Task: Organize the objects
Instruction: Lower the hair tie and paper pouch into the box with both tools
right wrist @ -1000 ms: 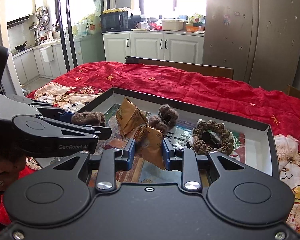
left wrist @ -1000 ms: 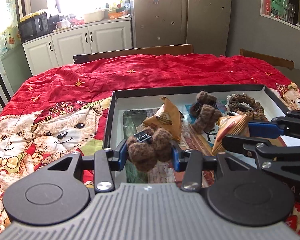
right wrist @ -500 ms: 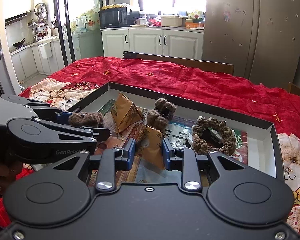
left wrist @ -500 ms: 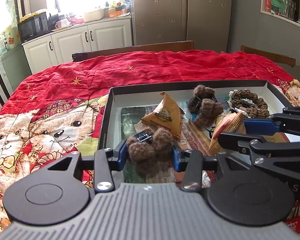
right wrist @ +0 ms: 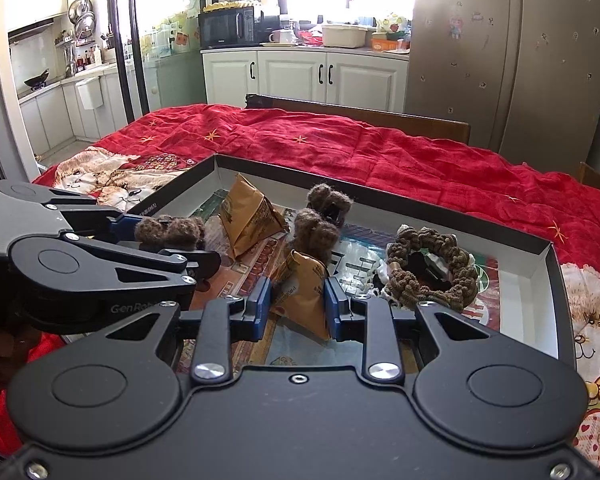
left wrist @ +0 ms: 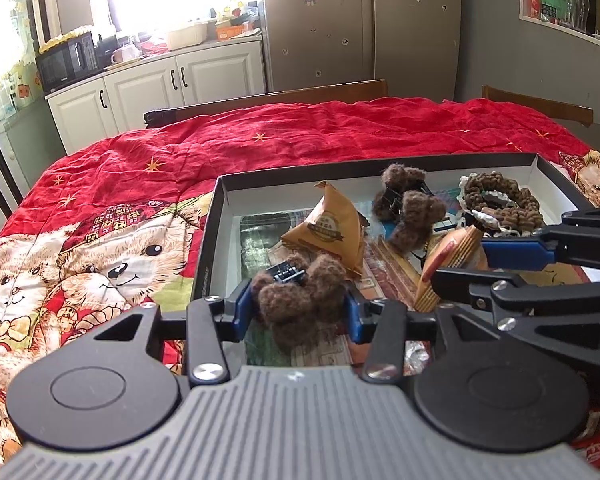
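Left wrist view: the left gripper [left wrist: 299, 309] clamps its fingers on a fuzzy brown hair clip [left wrist: 296, 296], held over the box [left wrist: 208, 240] for sorting.

Right wrist view: the right gripper [right wrist: 296, 307] pinches a tan snack packet [right wrist: 306, 292] above the box floor.

Red bear-print cloth [left wrist: 300, 140] on table; microwave [right wrist: 230, 27] on white cabinets [right wrist: 304, 74]; fridge [left wrist: 364, 24] behind.

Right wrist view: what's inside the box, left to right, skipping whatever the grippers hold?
Triangular snack packet → fuzzy brown hair claw → brown crocheted scrunchie, all lying in the black box.
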